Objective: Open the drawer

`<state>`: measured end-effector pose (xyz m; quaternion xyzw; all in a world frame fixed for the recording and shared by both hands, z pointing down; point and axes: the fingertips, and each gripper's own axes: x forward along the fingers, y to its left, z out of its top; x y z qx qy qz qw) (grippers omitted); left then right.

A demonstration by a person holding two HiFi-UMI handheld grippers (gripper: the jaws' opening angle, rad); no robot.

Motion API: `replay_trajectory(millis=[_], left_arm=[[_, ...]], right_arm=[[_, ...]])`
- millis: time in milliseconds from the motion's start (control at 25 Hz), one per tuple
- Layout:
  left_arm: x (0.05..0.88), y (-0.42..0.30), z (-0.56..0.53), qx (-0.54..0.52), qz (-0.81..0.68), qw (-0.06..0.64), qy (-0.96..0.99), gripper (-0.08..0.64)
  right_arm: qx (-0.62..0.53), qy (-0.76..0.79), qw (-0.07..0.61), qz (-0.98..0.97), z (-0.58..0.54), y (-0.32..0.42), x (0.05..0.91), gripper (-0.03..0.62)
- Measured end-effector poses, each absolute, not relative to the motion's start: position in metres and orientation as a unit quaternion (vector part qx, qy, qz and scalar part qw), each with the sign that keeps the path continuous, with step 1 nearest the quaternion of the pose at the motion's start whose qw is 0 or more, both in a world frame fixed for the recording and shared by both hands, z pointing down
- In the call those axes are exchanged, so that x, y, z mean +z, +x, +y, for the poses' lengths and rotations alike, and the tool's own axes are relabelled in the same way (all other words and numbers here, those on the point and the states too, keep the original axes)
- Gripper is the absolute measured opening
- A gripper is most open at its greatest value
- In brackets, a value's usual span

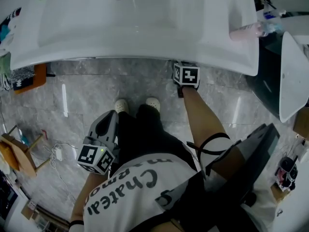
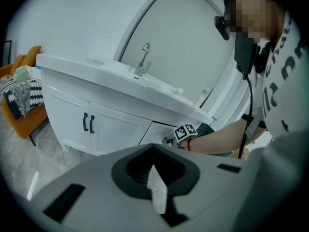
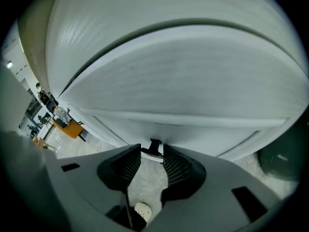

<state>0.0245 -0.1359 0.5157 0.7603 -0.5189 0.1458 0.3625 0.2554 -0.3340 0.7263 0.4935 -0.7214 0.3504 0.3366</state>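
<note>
One white drawer sits under the sink. Its single dark handle stands between the parted jaws of the right gripper. The left gripper hangs beside the person's leg, jaws pressed together. Two black door handles flank the cabinet seam further left.

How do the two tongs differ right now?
The left tongs are closed together; the right tongs stand apart with the drawer handle between their tips. The left tongs hang by the person's hip, away from the vanity; the right tongs reach under the sink edge. Both carry a marker cube.
</note>
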Motion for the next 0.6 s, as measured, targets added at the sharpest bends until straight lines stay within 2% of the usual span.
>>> replay_trajectory(millis=[600], left_arm=[[0.512, 0.046, -0.118, 0.152, -0.494, 0.361, 0.776, 0.009]], right_arm=[[0.371, 0.456, 0.365, -0.722, -0.28, 0.253, 0.73, 0.15]])
